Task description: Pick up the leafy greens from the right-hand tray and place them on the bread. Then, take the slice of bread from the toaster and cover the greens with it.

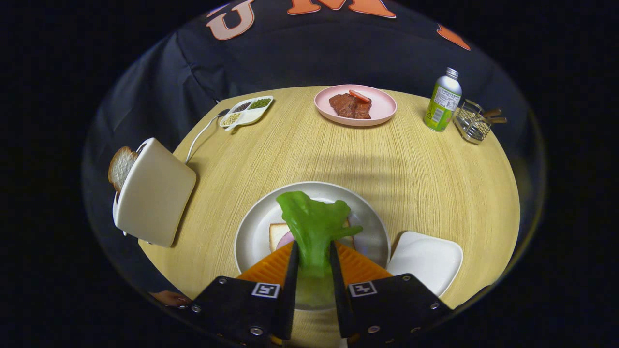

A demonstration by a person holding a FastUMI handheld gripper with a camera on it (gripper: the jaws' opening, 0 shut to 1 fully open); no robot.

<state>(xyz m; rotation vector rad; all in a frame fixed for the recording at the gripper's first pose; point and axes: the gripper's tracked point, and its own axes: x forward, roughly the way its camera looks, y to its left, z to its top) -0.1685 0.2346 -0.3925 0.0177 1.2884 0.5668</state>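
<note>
The leafy greens point(312, 227) are clenched between both fingers of the hand-held gripper point(313, 261) and held over the bread point(277, 234) on the white plate point(251, 232). If released off-centre, the limp leaf could be draped onto the plate rim. The toaster point(154, 193), with its slice point(121, 166), is seen at nine o'clock on the tabletop point(411, 169).

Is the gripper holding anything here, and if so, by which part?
Yes. The gripper is shut on the leafy greens, pinching their lower stem end between both fingers; the leaves fan out above the bread on the plate.
</note>
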